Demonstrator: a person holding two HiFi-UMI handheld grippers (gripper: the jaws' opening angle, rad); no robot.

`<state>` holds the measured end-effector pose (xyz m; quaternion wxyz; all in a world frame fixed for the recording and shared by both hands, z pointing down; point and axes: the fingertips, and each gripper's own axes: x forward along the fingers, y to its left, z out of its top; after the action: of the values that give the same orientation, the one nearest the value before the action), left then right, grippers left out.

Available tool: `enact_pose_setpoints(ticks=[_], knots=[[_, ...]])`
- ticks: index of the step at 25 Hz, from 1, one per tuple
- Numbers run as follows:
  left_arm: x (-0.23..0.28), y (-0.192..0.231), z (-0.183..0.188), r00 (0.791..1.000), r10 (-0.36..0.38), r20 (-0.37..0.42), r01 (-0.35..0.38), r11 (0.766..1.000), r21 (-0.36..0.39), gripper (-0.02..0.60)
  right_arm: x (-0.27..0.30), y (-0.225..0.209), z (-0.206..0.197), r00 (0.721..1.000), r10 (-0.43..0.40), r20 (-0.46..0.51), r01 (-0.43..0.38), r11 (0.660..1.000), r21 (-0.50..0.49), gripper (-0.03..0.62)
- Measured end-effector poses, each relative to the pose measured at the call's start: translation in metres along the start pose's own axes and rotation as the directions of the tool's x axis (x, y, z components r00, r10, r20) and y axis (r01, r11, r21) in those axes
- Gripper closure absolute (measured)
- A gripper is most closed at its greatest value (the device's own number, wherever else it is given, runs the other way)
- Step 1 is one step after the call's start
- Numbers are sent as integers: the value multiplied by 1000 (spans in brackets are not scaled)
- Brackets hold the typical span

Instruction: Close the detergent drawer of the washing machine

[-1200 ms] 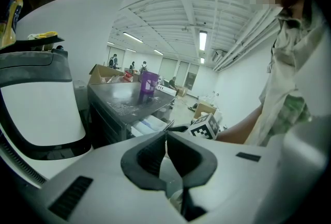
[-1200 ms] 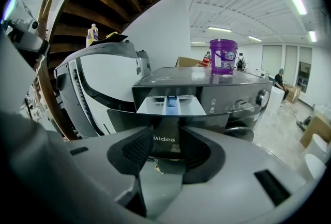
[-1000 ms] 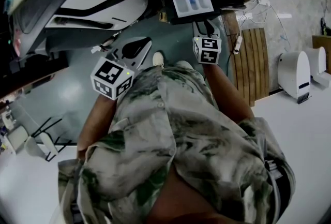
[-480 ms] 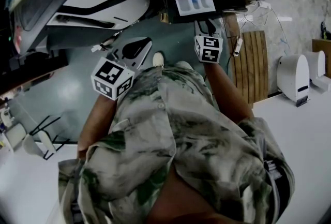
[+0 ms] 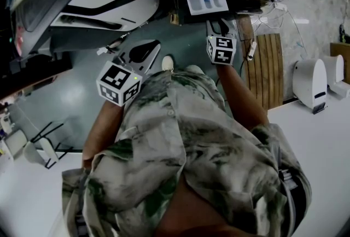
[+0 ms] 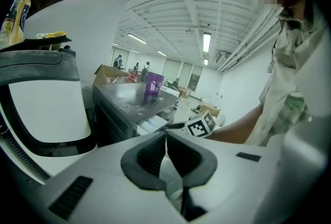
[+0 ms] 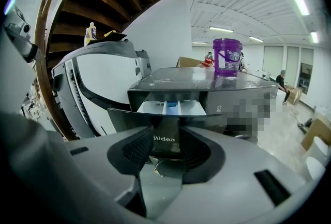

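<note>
Drawer: the detergent drawer (image 7: pixel 170 108) stands pulled out of the washing machine (image 7: pixel 207 80) with its white inside open to view. Its dark front panel (image 7: pixel 129 117) lies just beyond the right fingertips and is wider than the gap between them.
Right fingers: the right gripper (image 7: pixel 166 139) has its fingers spread and pinches nothing. The panel faces the gap squarely, but I cannot tell whether the tips touch it yet.
Left fingers: the left gripper (image 6: pixel 165 137) has its pads pressed together on nothing. The drawer sits well beyond its tips and off to one side, so it looks to have no part in the push.
Slip risk: two spread tips on a smooth panel make small contact spots. A push angled up or down would probably let them skate off the panel, over its top edge or under its lower one.
Skew risk: if one finger leads or the push lands off-centre, the drawer could twist on its guides and jam partway in.
Pinch risk: a fingertip riding over the panel's top edge could get caught between the drawer and its housing as the gap closes.
Short-stop risk: too light a push may leave the panel standing proud of the machine's face.
Bucket: a purple bucket (image 7: pixel 226 56) sits on the machine's top, above and well beyond the right fingers. A hard shove could jolt it.
</note>
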<state>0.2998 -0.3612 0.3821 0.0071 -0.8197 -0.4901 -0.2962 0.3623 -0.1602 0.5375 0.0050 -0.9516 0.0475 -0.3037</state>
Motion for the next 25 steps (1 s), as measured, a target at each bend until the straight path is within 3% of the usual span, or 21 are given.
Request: enact_pose_setpoints(ticks=[25], knots=[[-3, 15, 2, 1000, 11, 4, -11, 1000, -17, 555, 21, -1, 14, 1000, 2, -3, -2, 1000, -7, 424]])
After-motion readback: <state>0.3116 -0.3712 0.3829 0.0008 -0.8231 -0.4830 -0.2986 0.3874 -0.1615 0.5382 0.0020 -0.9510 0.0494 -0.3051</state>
